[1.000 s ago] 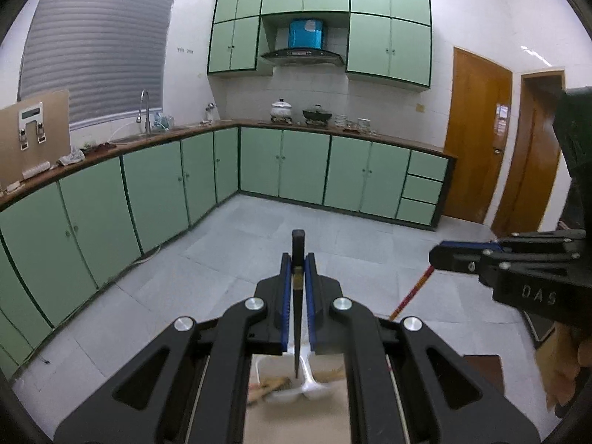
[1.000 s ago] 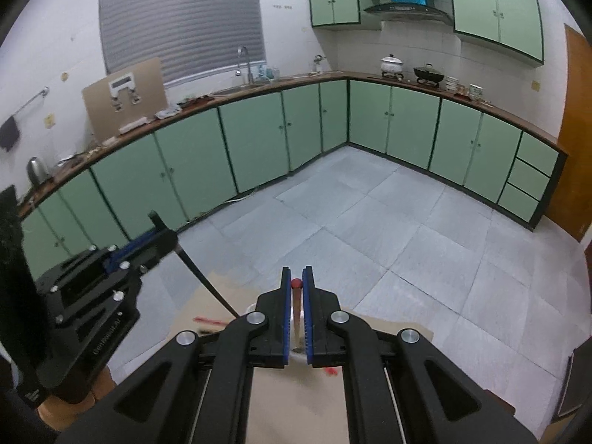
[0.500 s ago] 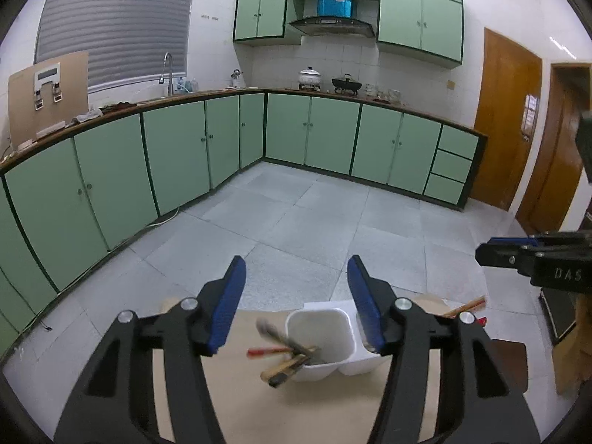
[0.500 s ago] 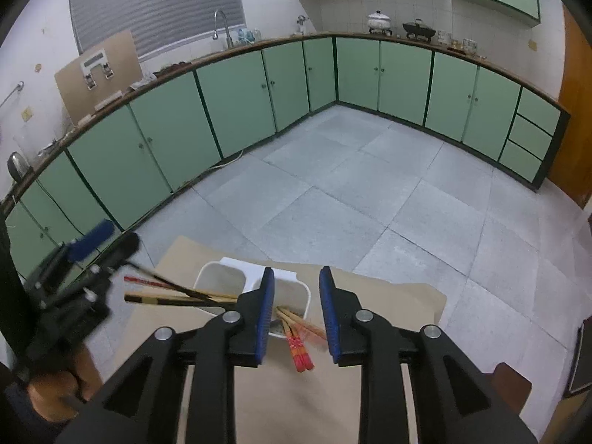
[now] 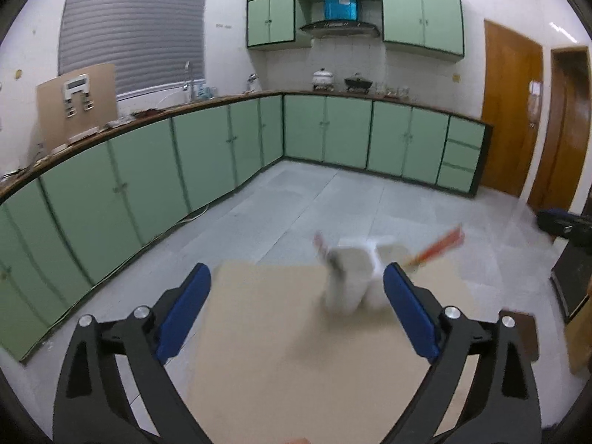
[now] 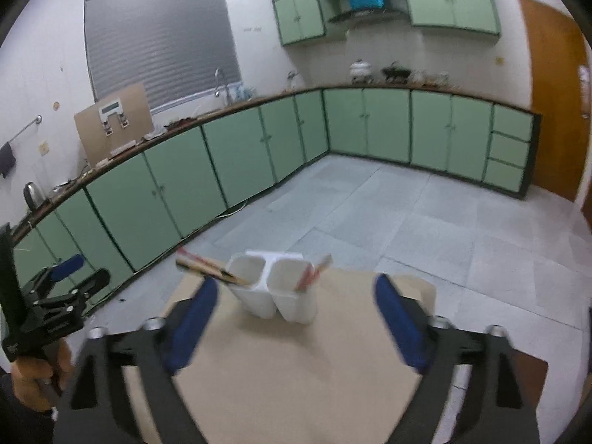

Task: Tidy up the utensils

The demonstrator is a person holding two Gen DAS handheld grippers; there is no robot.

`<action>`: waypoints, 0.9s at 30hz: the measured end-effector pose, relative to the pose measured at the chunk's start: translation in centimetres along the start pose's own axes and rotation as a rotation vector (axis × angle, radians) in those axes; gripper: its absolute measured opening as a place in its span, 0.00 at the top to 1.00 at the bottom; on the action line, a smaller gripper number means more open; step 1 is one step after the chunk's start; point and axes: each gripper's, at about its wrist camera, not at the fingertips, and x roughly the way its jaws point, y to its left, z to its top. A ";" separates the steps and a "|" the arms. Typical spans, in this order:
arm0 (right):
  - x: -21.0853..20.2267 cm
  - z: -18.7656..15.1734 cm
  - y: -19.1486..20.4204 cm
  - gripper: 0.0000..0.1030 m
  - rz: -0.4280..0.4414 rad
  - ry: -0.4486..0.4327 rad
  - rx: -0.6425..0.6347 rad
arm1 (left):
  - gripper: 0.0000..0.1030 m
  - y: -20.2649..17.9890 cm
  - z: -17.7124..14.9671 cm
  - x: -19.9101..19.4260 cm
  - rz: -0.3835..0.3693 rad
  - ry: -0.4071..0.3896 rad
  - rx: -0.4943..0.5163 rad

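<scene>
A white plastic utensil holder (image 6: 275, 288), two smooth tapered cups joined side by side, stands at the far edge of a matte tan board (image 6: 296, 370), in the middle of the right wrist view. Dark and red chopsticks (image 6: 207, 268) lean out of its left cup toward the upper left; red-tipped chopsticks (image 6: 312, 275) stand in the right cup. In the left wrist view the same holder (image 5: 351, 277) sits right of centre but is smeared by blur, with an orange-red stick (image 5: 440, 246) poking out to the right.

The right gripper (image 6: 296, 310) has just been opening and its blue-padded jaws stand wide, nothing between them but bare board; the holder lies beyond the tips. The left gripper (image 5: 296, 303) has likewise just been opening, jaws wide and empty, the holder just inside its right finger's tip in the picture.

Only the right wrist view shows the other tool: the left gripper's black body at lower left, held by a hand (image 6: 37, 377). The left wrist view shows only a dark edge of the right tool at the far right. No lettering on it can be read.

Around lie grey speckled floor tiles (image 6: 407, 222), glossy pale green cabinets (image 6: 236, 155) under a brown counter, a ribbed grey window blind (image 6: 159, 37) and orange-brown wooden doors (image 5: 510, 111).
</scene>
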 end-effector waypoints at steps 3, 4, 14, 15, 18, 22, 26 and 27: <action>-3.1 -4.7 1.0 0.06 -0.040 -0.050 -0.004 | 0.09 1.1 -4.2 -3.4 0.012 0.029 -0.003; -4.3 -6.8 1.5 0.06 -0.056 -0.059 -0.007 | 0.09 1.4 -5.5 -4.6 0.027 0.025 -0.010; -11.3 -21.3 6.3 0.06 -0.226 0.052 -0.024 | 0.05 2.7 -16.4 -17.5 0.119 0.037 -0.108; -12.1 -22.0 6.8 0.06 -0.240 0.052 -0.025 | 0.05 2.5 -17.2 -18.6 0.134 0.042 -0.111; -15.5 -23.5 7.9 0.06 -0.270 0.020 -0.022 | 0.05 1.5 -19.0 -21.8 0.125 0.047 -0.107; -20.5 -24.3 9.4 0.06 -0.225 -0.075 -0.013 | 0.05 -0.2 -20.2 -25.9 0.113 0.041 -0.108; -24.7 -24.4 11.2 0.06 -0.202 -0.134 -0.042 | 0.05 -2.0 -20.4 -30.6 0.149 -0.041 -0.092; -25.6 -24.4 11.7 0.06 -0.208 -0.145 -0.049 | 0.05 -2.3 -20.3 -31.8 0.147 -0.062 -0.096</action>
